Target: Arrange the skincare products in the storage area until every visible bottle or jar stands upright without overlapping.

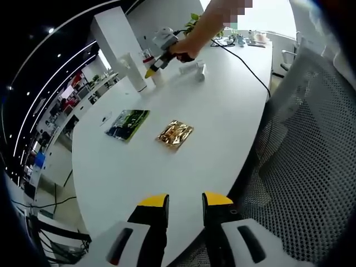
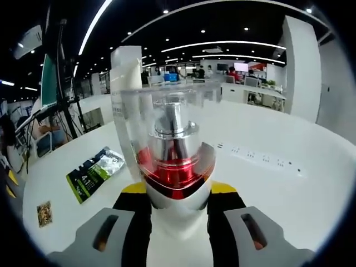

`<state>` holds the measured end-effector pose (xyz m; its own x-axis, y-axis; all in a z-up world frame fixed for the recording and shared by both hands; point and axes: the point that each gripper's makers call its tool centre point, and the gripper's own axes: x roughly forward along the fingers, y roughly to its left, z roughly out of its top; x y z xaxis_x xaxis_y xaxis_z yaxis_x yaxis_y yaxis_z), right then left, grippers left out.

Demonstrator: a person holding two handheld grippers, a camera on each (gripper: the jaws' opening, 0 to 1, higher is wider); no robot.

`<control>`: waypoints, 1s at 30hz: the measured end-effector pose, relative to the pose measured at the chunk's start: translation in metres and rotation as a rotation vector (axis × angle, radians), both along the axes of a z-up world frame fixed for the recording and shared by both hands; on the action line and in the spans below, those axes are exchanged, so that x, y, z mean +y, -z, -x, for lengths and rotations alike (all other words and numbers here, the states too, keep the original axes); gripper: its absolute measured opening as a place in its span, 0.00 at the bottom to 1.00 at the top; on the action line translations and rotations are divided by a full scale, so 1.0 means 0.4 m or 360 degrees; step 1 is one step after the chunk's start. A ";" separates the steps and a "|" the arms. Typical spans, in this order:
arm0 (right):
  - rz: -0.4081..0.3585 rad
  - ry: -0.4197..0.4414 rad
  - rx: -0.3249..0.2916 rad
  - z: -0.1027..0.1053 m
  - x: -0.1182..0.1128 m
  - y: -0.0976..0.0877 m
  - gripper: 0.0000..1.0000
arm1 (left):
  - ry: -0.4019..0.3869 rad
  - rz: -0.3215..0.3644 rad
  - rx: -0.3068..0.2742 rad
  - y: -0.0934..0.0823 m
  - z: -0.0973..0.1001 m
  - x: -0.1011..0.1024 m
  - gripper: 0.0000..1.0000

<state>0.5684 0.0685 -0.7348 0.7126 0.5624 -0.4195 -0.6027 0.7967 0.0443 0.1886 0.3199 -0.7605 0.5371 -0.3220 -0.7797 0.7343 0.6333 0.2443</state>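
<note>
A white table (image 1: 222, 122) bears a green packet (image 1: 128, 123), gold sachet (image 1: 174, 134) and white bottles (image 1: 192, 69).

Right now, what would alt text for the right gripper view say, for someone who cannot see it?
The right tongs close around a clear bottle with a red and silver base, held upright over a white table. A green sachet and a small gold packet lie to the left.
</note>
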 end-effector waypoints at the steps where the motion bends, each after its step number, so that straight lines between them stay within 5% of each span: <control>1: 0.0009 -0.0003 0.0001 -0.003 -0.001 0.003 0.36 | 0.0001 -0.0001 -0.0001 0.000 0.000 0.000 0.25; 17: 0.0141 -0.0071 0.0002 0.004 0.001 -0.006 0.37 | 0.0004 0.0005 0.0000 -0.004 -0.001 -0.004 0.25; 30: 0.0083 0.0004 0.0022 -0.002 -0.034 -0.019 0.48 | 0.0002 0.0009 0.0021 0.006 0.005 -0.005 0.24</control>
